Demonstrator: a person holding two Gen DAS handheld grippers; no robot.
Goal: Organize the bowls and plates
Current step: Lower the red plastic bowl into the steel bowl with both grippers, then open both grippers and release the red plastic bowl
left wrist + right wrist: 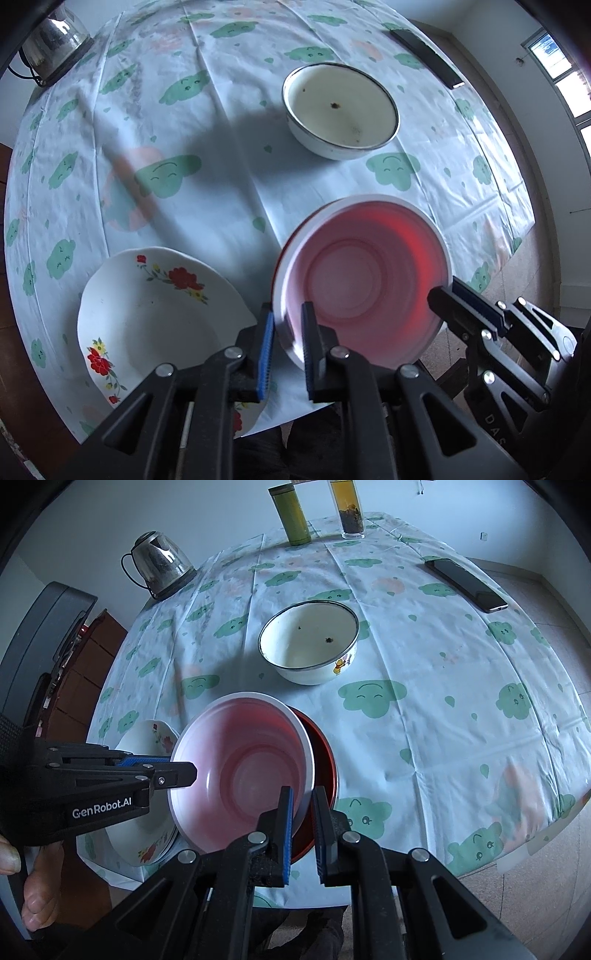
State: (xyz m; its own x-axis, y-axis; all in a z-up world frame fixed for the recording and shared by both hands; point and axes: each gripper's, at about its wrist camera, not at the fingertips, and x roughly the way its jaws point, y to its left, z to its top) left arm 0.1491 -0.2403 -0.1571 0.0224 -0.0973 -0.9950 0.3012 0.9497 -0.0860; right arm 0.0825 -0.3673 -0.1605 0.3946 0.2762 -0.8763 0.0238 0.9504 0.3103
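Left wrist view: left hand-held gripper [287, 352] and right hand-held gripper [448, 291] each pinch the rim of one tilted pink bowl [364, 273] over the table [221, 110] front edge, one flowered plate [155, 314] partly hidden beside it, one cream bowl [341, 110] farther back. Right wrist view: three bowls counting a red bowl [325, 757], mostly hidden under the pink one; plus one kettle [159, 565], one phone [467, 585], two bottles cut off at top.

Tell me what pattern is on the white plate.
Red flowers with green leaves on the plate, clearest in the left wrist view.
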